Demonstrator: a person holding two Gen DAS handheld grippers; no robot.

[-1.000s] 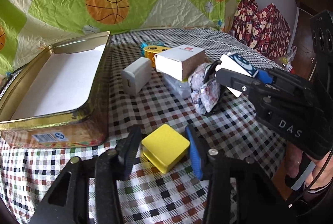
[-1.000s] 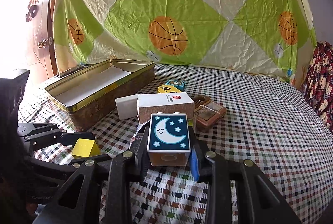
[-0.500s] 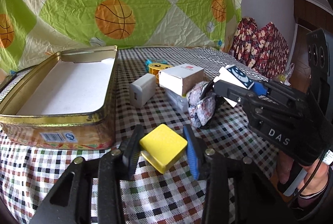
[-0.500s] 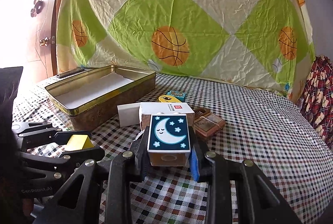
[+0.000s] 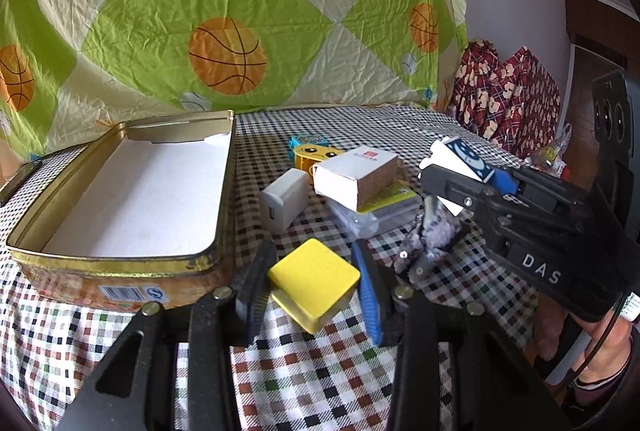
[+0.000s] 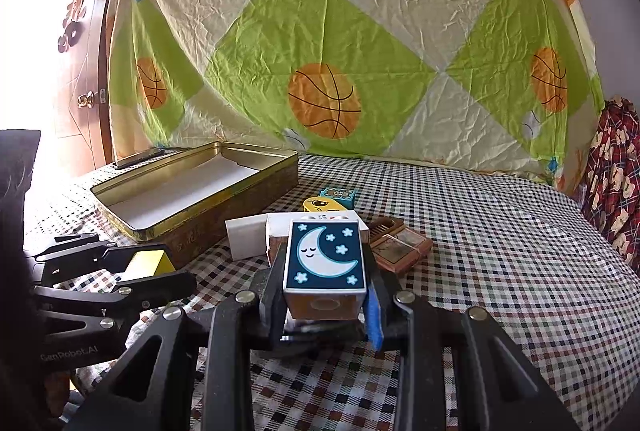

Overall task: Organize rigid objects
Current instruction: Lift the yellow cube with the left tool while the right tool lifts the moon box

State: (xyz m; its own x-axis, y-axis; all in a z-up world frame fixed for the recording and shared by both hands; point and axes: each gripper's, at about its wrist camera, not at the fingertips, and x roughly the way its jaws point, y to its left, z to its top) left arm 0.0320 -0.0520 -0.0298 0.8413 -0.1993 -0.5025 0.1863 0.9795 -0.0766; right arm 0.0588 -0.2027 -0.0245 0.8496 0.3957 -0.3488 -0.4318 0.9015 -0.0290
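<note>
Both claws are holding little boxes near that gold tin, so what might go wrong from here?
1. The square yellow block sits cornerwise between the left gripper jaws, so it might twist or slip.
2. The right gripper, holding the blue moon-print box, hangs close beside the left one; heading for the open gold tin together, they might collide.
3. The white charger block and white cardboard box lie close by and could get knocked.
</note>
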